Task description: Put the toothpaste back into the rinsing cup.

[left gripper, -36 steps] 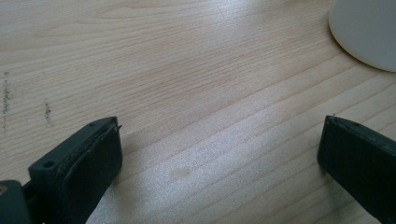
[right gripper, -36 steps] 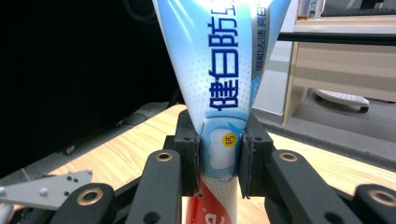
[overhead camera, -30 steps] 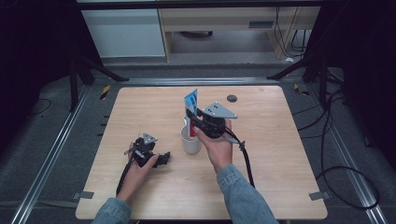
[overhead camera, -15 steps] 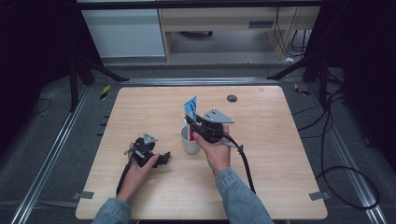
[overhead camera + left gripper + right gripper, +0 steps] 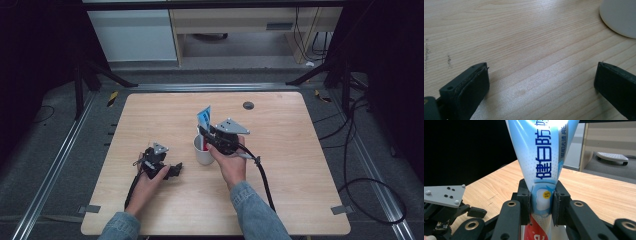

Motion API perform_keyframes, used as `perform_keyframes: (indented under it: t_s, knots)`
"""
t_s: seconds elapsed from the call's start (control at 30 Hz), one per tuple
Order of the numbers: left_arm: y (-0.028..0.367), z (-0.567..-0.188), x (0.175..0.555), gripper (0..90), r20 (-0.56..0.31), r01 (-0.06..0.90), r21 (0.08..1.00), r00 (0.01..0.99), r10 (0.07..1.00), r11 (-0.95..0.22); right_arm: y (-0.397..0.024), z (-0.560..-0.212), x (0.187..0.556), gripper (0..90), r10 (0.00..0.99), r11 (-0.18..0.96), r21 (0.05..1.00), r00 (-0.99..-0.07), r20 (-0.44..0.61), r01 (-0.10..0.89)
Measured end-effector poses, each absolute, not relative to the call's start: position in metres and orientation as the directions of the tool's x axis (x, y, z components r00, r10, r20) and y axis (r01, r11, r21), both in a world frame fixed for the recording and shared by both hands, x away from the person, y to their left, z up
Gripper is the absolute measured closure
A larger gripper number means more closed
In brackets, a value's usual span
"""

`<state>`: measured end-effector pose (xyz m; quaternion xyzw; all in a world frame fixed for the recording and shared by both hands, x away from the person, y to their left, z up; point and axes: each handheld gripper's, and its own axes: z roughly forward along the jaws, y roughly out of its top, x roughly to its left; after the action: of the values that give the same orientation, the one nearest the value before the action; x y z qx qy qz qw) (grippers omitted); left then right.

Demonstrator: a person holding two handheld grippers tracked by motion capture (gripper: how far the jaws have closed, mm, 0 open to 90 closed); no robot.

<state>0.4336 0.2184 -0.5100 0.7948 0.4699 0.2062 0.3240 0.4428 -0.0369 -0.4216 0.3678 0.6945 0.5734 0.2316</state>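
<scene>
While my left gripper (image 5: 172,170) rests on the table (image 5: 310,165) with its jaws wide apart and nothing between them, my right gripper (image 5: 541,202) has sunk a little since a second ago, clamped tight on the toothpaste tube (image 5: 544,157), so the tube's lower end now sits inside the white cup (image 5: 202,150). I judge the drop-in nearly done. Only a small dark disc (image 5: 248,105) lies far off; nothing blocks me.
</scene>
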Motion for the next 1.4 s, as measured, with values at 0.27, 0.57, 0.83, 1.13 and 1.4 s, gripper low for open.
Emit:
perform_keyframes:
  t_s: [0.27, 0.57, 0.83, 1.13, 1.4]
  knots:
    - [0.218, -0.510, 0.434, 0.0, 0.023, 0.613, 0.709, 0.473, 0.881, -0.348, -0.037, -0.425, 0.444, 72.5, 0.775, 0.066, 0.965, -0.622, 0.111, 0.255]
    - [0.218, -0.510, 0.434, 0.0, 0.023, 0.613, 0.709, 0.473, 0.881, -0.348, -0.038, -0.432, 0.445, 72.5, 0.776, 0.049, 0.958, -0.615, 0.142, 0.282]
    - [0.218, -0.510, 0.434, 0.0, 0.023, 0.613, 0.709, 0.473, 0.881, -0.348, -0.038, -0.432, 0.445, 72.4, 0.774, 0.043, 0.956, -0.615, 0.150, 0.289]
    - [0.218, -0.510, 0.434, 0.0, 0.023, 0.614, 0.709, 0.473, 0.881, -0.348, -0.038, -0.434, 0.446, 72.3, 0.770, 0.035, 0.952, -0.615, 0.167, 0.303]
    - [0.218, -0.510, 0.434, 0.0, 0.023, 0.613, 0.709, 0.473, 0.881, -0.348, -0.037, -0.435, 0.447, 72.2, 0.767, 0.035, 0.948, -0.617, 0.178, 0.316]
